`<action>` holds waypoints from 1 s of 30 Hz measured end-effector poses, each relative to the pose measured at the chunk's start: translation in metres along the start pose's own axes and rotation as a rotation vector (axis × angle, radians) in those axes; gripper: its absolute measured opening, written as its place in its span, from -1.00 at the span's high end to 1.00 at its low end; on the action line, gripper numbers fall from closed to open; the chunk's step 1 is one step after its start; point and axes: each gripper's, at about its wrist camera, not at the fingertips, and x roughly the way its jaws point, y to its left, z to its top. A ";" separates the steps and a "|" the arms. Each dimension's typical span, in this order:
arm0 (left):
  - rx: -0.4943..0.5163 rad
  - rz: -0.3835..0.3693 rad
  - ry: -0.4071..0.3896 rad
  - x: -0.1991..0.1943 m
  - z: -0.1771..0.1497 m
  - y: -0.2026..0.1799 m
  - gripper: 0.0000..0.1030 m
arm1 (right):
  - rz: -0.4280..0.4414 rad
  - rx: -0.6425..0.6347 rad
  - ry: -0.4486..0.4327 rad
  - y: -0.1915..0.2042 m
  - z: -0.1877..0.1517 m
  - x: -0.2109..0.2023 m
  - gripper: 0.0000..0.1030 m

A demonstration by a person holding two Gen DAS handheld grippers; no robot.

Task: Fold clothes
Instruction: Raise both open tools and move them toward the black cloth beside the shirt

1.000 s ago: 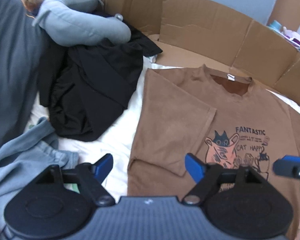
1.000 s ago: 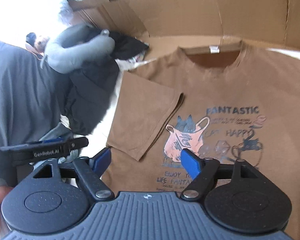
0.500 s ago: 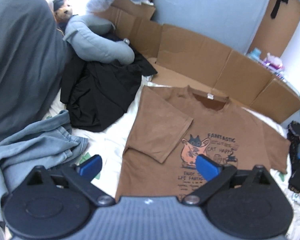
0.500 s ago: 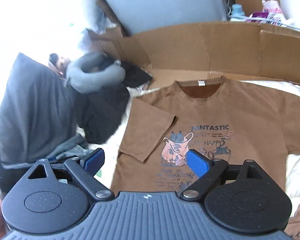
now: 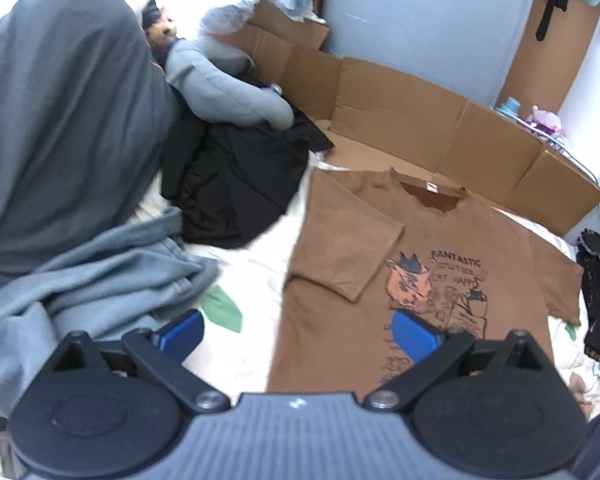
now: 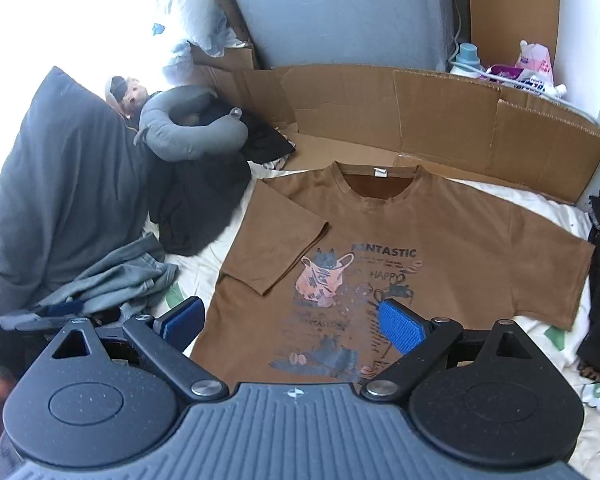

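Cardboard panels (image 6: 420,120) are lining the far edge of the bed (image 5: 256,280) at the top of both views. I am seeing the brown T-shirt (image 6: 420,232) lying flat, print up, at frame centre, one sleeve (image 6: 284,240) folded inward. Black garments (image 5: 236,184) and a grey garment (image 5: 100,276) are sitting at left. My left claw (image 5: 296,330) and right claw (image 6: 294,320) are hovering spread wide, gripping nothing.
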 end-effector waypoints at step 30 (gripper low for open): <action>0.248 -0.190 0.093 -0.087 0.192 -0.230 -0.97 | -0.195 0.097 -0.085 -0.190 0.024 -0.109 -0.89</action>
